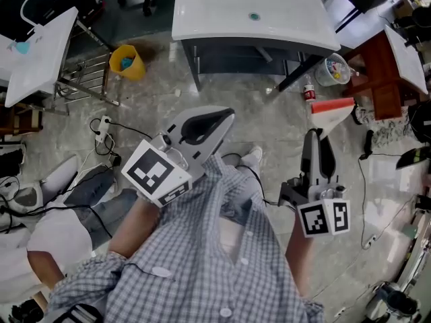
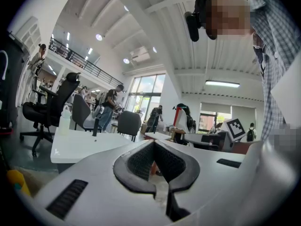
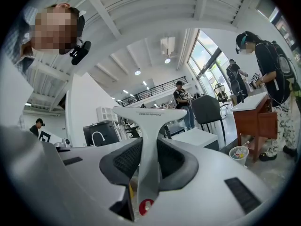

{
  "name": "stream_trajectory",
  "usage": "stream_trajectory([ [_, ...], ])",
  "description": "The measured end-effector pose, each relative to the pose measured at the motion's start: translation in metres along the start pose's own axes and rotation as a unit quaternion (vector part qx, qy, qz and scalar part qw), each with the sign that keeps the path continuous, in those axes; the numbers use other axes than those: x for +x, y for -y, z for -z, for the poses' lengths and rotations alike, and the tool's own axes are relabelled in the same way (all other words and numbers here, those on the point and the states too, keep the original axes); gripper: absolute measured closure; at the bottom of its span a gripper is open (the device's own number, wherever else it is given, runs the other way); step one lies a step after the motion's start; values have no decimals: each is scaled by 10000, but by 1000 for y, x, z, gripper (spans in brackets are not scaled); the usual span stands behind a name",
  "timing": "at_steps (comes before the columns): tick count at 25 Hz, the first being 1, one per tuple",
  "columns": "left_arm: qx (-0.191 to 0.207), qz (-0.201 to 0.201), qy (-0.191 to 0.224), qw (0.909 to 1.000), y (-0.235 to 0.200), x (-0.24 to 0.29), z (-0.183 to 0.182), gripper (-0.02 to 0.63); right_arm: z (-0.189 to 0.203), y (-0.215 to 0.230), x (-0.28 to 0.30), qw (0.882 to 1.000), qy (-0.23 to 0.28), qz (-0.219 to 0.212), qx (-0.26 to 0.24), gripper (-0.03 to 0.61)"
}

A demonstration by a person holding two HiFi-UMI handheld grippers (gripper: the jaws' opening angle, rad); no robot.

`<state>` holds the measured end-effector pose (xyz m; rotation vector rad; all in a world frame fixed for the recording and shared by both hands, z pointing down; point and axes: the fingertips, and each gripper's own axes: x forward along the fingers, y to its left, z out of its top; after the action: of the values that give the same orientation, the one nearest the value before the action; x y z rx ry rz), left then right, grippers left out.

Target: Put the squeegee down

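Checked shirt [image 1: 202, 247] closest in the head view; beyond it, right hand-held gripper [image 1: 316, 138] clamped on the squeegee [image 1: 335, 112], mid-air over the floor [image 1: 262, 113], long axis pointing away from the body, blade crosswise, short of the sink [image 1: 222, 19]. Left gripper view: left hand-held gripper [image 2: 154, 145] closed, empty. Right gripper view: handle nipped between pads; if released here, likely to drop and clatter.

Two hand-held grippers, the left hand-held gripper [image 1: 227, 118] and the right hand-held gripper [image 1: 316, 137], one squeegee [image 1: 335, 116], one white basin [image 1: 222, 12], one yellow bucket [image 1: 128, 62], one clear tub [image 1: 335, 71], one small bottle [image 1: 309, 91], one brown wooden bench [image 1: 380, 73]
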<state>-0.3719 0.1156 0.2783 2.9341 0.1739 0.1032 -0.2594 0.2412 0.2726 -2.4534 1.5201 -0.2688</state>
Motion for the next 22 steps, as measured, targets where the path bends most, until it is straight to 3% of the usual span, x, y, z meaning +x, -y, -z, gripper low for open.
stream_trajectory([
  [12, 60, -151, -25, 9999, -8, 27, 3, 607, -6, 35, 24, 10000, 36, -40, 11, 488],
  [22, 31, -279, -5, 9996, -20, 93, -7, 607, -24, 87, 59, 9998, -31, -188, 60, 488],
])
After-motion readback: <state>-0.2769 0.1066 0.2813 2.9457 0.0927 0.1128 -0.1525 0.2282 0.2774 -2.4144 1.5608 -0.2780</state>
